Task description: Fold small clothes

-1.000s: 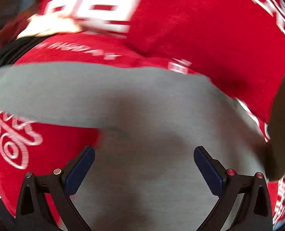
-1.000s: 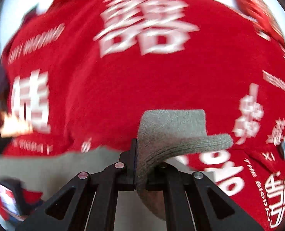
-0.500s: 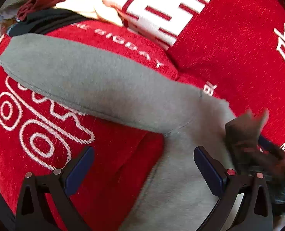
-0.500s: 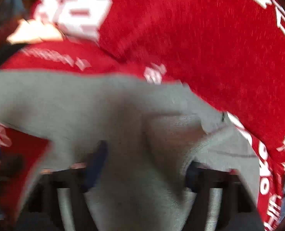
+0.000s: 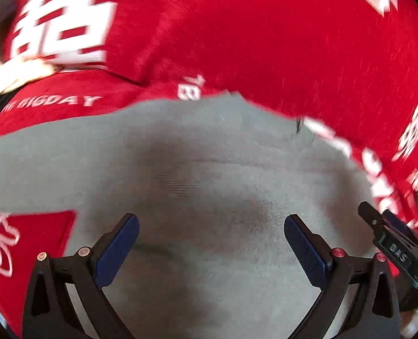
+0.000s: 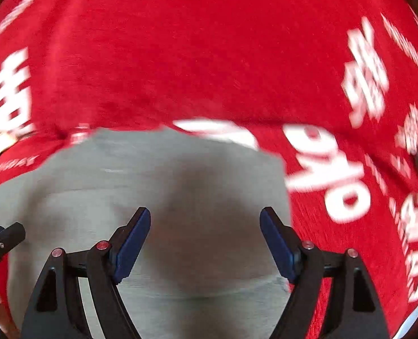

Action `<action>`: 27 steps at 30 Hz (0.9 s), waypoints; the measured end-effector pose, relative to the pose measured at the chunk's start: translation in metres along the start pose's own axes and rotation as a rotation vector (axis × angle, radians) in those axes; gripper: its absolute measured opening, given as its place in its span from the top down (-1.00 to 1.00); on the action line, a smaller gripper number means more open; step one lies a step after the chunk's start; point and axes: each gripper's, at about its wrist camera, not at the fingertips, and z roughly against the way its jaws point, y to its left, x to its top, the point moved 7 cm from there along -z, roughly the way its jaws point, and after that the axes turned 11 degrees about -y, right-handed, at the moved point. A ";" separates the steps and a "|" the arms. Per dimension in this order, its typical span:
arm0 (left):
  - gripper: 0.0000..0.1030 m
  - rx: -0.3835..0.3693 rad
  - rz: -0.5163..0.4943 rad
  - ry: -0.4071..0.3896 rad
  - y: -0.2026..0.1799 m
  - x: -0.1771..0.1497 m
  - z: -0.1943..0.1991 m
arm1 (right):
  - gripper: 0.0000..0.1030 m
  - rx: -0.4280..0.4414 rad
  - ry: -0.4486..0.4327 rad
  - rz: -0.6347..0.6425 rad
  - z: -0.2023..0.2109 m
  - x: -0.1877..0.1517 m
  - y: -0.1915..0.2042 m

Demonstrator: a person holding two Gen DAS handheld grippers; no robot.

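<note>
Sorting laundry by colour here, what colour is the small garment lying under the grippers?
Plain grey garment, no print, lying on a red cloth with white lettering; clearest in the right wrist view.

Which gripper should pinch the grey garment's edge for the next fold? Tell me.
Right, probably. The right gripper hangs open with the grey garment's side edge just beyond its outer finger. The left gripper, also open, sits over the garment's middle, farther from any edge.

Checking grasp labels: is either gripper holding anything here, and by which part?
Nothing is held. Left gripper and right gripper stand open above the grey garment; the right's jaws have just been opening.
</note>
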 end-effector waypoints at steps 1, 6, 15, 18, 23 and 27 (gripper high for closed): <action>-1.00 0.033 -0.026 0.019 0.000 -0.002 -0.009 | -0.60 -0.011 0.013 -0.014 -0.008 -0.007 -0.006; -1.00 0.149 0.047 0.028 0.061 -0.008 -0.021 | -0.65 -0.035 0.051 0.061 -0.039 -0.025 0.023; -1.00 0.118 0.079 -0.065 0.070 -0.015 0.034 | -0.65 0.322 0.077 -0.046 -0.008 -0.016 0.094; -1.00 0.085 -0.013 -0.074 0.038 -0.030 0.038 | -0.65 0.252 0.021 -0.003 0.009 -0.012 0.083; -1.00 0.100 -0.032 0.007 0.033 -0.058 0.020 | -0.65 0.055 0.024 0.049 0.012 -0.026 0.038; -1.00 0.110 -0.053 -0.062 0.046 -0.077 0.039 | -0.66 0.060 0.112 0.029 0.009 -0.070 0.029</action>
